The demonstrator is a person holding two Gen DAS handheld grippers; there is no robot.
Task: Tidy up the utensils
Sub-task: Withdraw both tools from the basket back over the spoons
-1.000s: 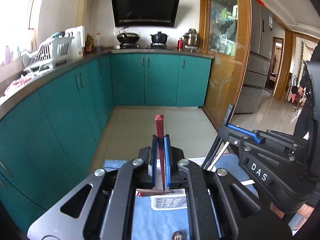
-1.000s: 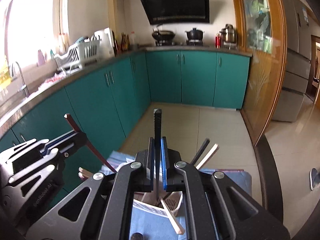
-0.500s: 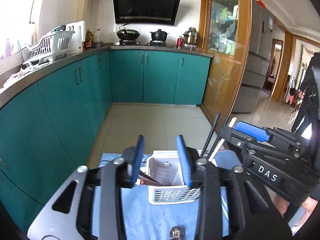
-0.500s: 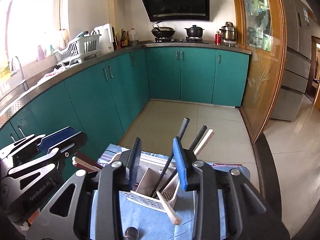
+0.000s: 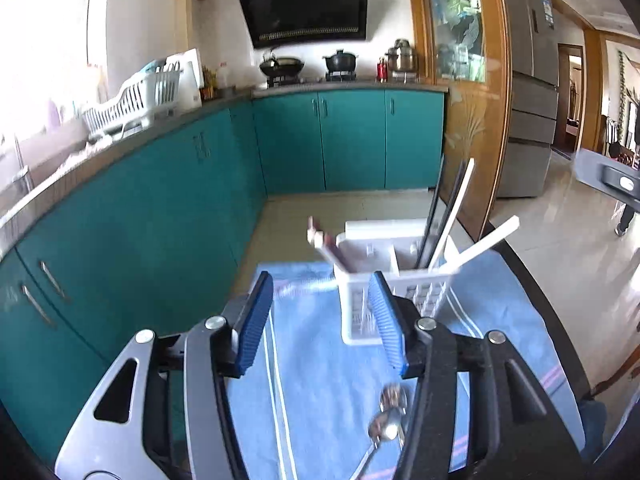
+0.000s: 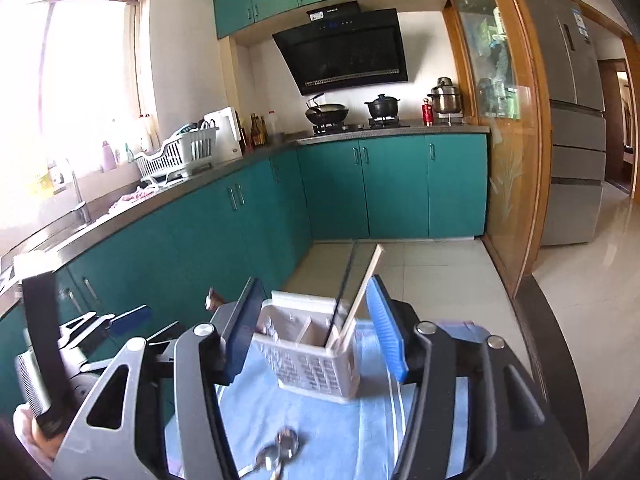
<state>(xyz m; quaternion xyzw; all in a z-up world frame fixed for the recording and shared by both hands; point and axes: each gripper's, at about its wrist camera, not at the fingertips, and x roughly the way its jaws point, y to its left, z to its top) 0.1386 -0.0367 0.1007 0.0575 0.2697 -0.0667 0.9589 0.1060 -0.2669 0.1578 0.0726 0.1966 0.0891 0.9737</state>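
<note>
One white caddy [image 5: 394, 292]; two spoons [image 5: 390, 416] (overlapping); one blue cloth [image 5: 320, 380].

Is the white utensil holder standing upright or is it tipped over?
Upright: the utensil holder rests on its base on the blue cloth, chopsticks sticking up.

This is a home kitchen. Teal base cabinets [image 6: 396, 188] run in an L under a grey counter [image 6: 192, 184]. A black range hood [image 6: 344, 52] hangs over a gas hob with a wok [image 6: 326, 113] and a black pot [image 6: 383, 106]. On the left are a white dish rack [image 6: 176, 156] and a sink tap [image 6: 78, 192] under a bright window [image 6: 88, 76]. A steel refrigerator [image 6: 572, 128] stands far right.
</note>
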